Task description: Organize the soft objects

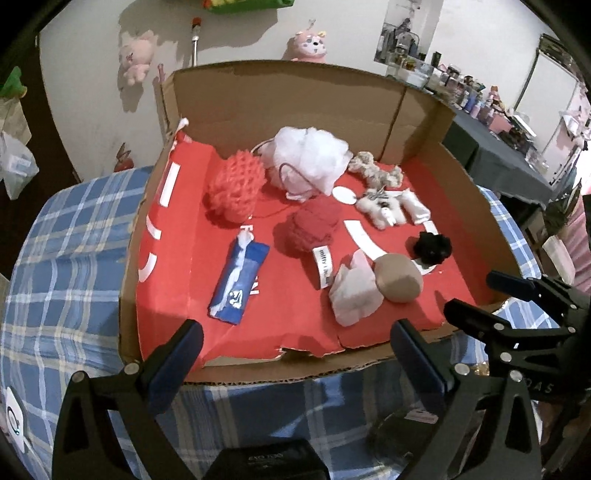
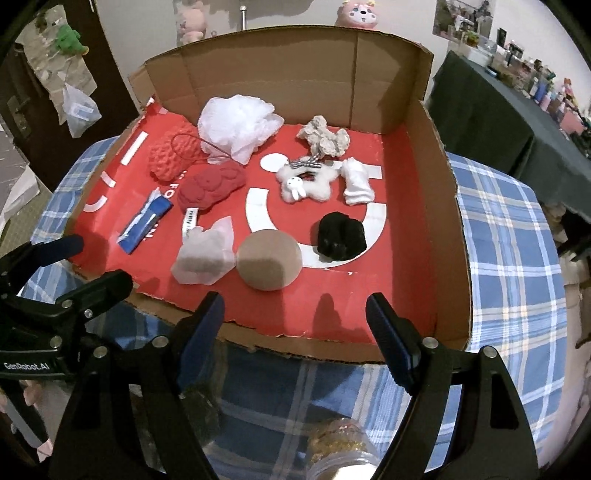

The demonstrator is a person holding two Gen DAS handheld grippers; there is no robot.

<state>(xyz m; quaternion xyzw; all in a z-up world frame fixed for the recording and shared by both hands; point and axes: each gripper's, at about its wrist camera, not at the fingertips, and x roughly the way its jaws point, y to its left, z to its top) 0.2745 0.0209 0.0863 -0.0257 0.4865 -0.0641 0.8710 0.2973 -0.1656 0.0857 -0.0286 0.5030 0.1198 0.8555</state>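
Both tools (image 1: 295,343) (image 2: 295,317) spread empty before fluffy, knitted and spiky soft objects (image 2: 236,125).

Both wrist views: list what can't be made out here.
- Jar, right wrist view: cut off by the bottom edge, fingers flank it.
- Label text, left wrist view: too small.
- Shelf items, left wrist view: tiny and blurred.
- Plush, right wrist view: box wall hides its lower half.

Dim warm indoor light, soft shadows falling toward six o'clock, strong fisheye bending with black corners, slightly soft focus, mild glare on white items
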